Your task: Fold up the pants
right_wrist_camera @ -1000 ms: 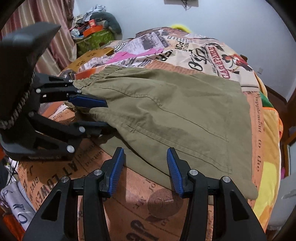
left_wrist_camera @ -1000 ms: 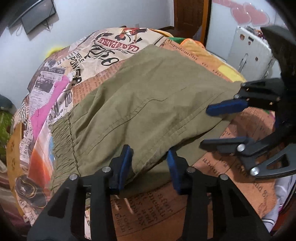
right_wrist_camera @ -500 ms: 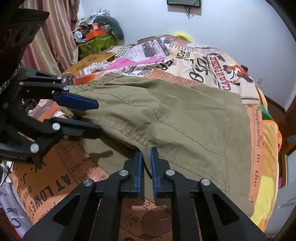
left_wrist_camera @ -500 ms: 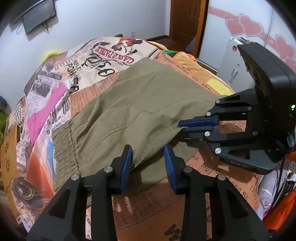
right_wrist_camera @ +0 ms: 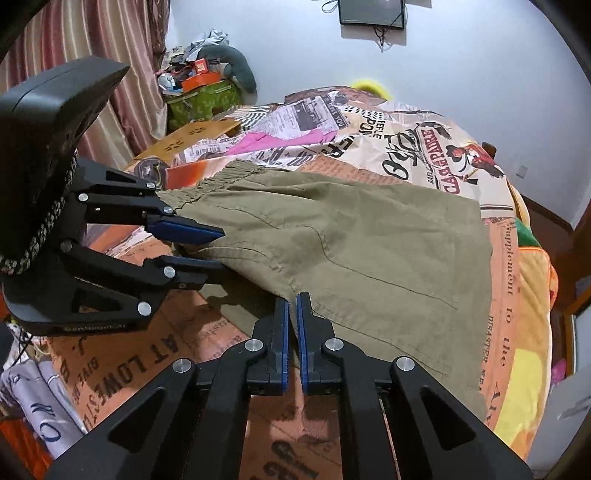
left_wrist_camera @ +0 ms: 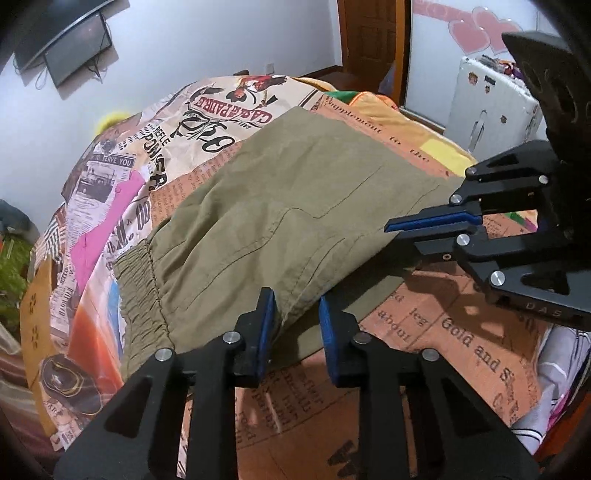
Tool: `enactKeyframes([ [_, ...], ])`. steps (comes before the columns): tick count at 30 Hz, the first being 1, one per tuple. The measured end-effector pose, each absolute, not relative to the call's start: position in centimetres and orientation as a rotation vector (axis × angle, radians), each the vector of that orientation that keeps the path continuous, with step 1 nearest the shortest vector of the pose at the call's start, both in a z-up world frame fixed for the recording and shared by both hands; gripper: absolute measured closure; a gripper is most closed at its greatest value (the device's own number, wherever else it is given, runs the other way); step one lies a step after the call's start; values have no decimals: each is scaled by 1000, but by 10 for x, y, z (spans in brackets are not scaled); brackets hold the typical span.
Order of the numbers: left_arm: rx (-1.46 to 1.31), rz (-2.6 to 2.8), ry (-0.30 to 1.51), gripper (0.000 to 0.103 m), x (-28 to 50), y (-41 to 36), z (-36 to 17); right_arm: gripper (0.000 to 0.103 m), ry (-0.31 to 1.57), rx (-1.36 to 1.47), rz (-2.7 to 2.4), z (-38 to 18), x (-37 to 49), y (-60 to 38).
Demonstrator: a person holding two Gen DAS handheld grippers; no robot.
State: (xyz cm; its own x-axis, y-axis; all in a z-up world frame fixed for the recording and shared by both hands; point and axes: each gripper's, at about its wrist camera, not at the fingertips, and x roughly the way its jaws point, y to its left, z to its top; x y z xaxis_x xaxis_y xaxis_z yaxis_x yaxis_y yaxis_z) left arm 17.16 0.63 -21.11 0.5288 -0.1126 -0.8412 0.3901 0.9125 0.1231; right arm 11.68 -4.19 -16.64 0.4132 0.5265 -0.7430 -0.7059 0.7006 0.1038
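My right gripper (right_wrist_camera: 292, 325), low in the middle, pinches the edge of the olive pants (right_wrist_camera: 351, 236) lying mid-picture on the newspaper-print bedspread (right_wrist_camera: 369, 129). My left gripper (left_wrist_camera: 295, 317) stays spread around that edge.

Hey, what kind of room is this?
Most likely a home bedroom: the olive pants lie on a bed with a newspaper-print bedspread, a screen hangs on the wall, and striped curtains hang beside cluttered belongings.

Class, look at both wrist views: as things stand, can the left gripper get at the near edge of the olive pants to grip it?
Probably yes. The left gripper is open, its jaws straddling the raised near edge of the pants, with nothing between; the right gripper grips the same edge farther along.
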Motion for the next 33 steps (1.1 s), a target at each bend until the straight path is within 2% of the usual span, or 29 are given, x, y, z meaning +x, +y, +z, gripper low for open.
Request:
enactKeyframes([
  [12, 238, -320, 1028, 82, 164, 12, -228, 99, 883, -231, 801, -180, 108, -44],
  [17, 220, -300, 1017, 82, 160, 13, -225, 95, 899, -242, 790, -187, 103, -43],
  [23, 97, -292, 1006, 79, 153, 35, -201, 78, 881, -194, 757, -169, 102, -60],
  [27, 5, -265, 958, 66, 149, 61, -176, 76, 850, -144, 717, -154, 107, -80],
  [33, -28, -96, 940, 57, 161, 97, -169, 70, 827, -105, 615, -146, 120, -103],
])
